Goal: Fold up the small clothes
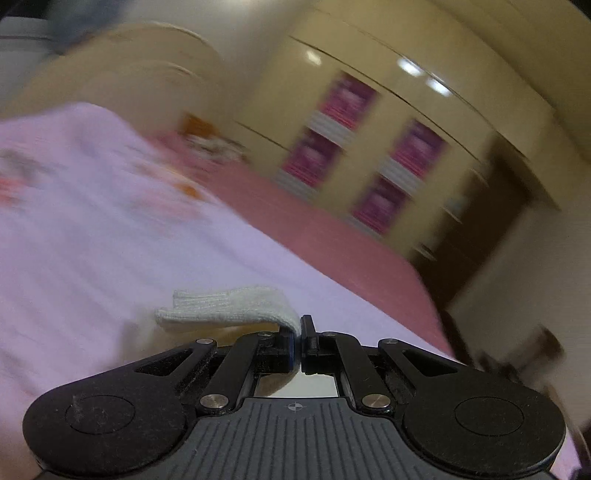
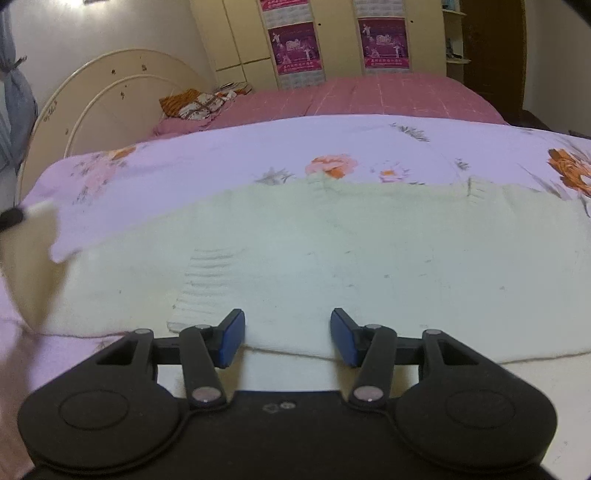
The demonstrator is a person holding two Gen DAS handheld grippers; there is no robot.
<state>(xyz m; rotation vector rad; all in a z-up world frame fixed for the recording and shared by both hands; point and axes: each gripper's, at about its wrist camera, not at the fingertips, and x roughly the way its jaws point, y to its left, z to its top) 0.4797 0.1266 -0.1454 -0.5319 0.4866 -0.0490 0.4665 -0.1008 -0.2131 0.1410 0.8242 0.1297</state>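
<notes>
the pale cream knitted garment [image 2: 369, 266] lies flat on the lilac flowered bedsheet [image 2: 258, 147], open room above both. the cream arched headboard [image 2: 110, 96] bounds the left, the yellow wardrobe [image 2: 236, 33] beyond.

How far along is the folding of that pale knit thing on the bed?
Barely begun. The knit garment lies mostly spread flat on the floral sheet, with no finished fold showing. In hand: the left gripper is shut on a ribbed edge of it and holds it raised. The right gripper is open over the near hem, holding nothing. The folding itself is left.
</notes>
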